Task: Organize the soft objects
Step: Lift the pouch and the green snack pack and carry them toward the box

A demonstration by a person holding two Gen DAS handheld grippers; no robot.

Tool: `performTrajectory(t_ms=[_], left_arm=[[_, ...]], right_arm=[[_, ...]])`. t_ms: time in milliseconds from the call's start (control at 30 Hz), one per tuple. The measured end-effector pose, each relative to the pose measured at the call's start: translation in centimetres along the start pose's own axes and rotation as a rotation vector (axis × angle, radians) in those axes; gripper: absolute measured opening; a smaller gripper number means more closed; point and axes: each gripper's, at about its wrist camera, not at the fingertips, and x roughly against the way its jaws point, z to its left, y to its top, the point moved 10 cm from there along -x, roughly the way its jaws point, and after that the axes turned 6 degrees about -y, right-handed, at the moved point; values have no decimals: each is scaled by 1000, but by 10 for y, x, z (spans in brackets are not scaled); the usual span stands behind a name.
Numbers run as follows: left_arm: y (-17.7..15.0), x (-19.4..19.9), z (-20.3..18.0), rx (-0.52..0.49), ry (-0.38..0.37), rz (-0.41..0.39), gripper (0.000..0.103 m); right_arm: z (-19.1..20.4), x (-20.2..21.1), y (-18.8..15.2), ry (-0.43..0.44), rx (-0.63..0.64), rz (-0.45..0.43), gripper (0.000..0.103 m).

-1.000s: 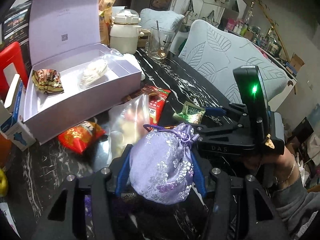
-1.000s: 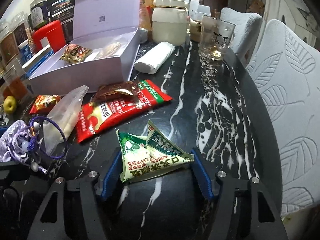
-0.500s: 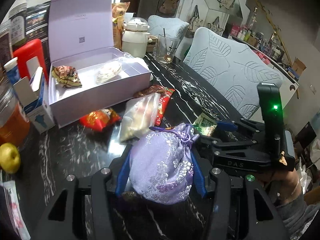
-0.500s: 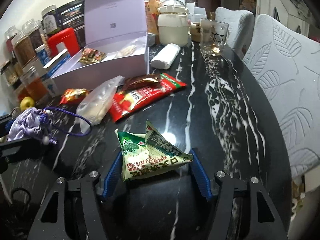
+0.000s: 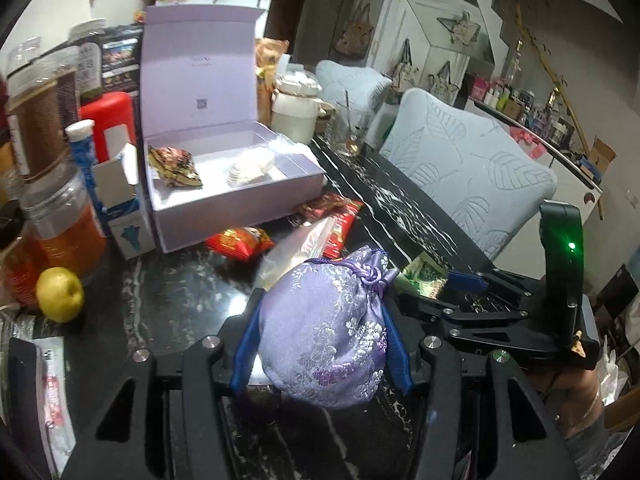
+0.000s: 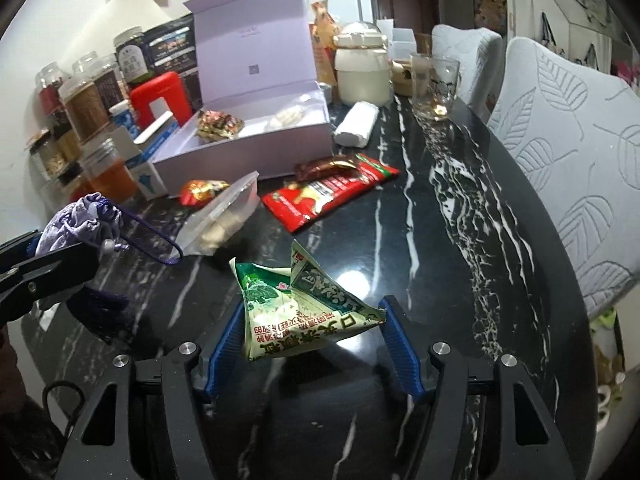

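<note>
Lilac brocade pouch clamped between the two blue pads of the left gripper, drawstring neck pointing forward, body bulging past both pads, raised above the black marble table. Purple cord of the pouch hanging in a loop toward the table, as seen from the right wrist. Green snack packet pinched by its crumpled ends between the blue pads of the right gripper, likewise off the table. Grippers side by side, the right one just right of the pouch.

Ahead of the pouch: clear zip bag, small red packet, long red packet with a brown packet lying on it. Beyond these, open lilac box, lid upright, holding a dark wrapped snack at the left end and a pale packet near the middle; right part of the box floor bare. Left of the box: jars, a blue-and-white carton, a yellow apple. Behind the box: a cream pot, a glass, a white roll. Bare marble along the right side up to the table edge, chair backs just beyond it.
</note>
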Motion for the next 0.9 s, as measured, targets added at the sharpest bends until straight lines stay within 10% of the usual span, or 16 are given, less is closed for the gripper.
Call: performTrajectory(t_ms=[900], left_arm=[[77,60,48,-28,122,-225,54]], right_arm=[[63,54,77,72,122,-192,66]])
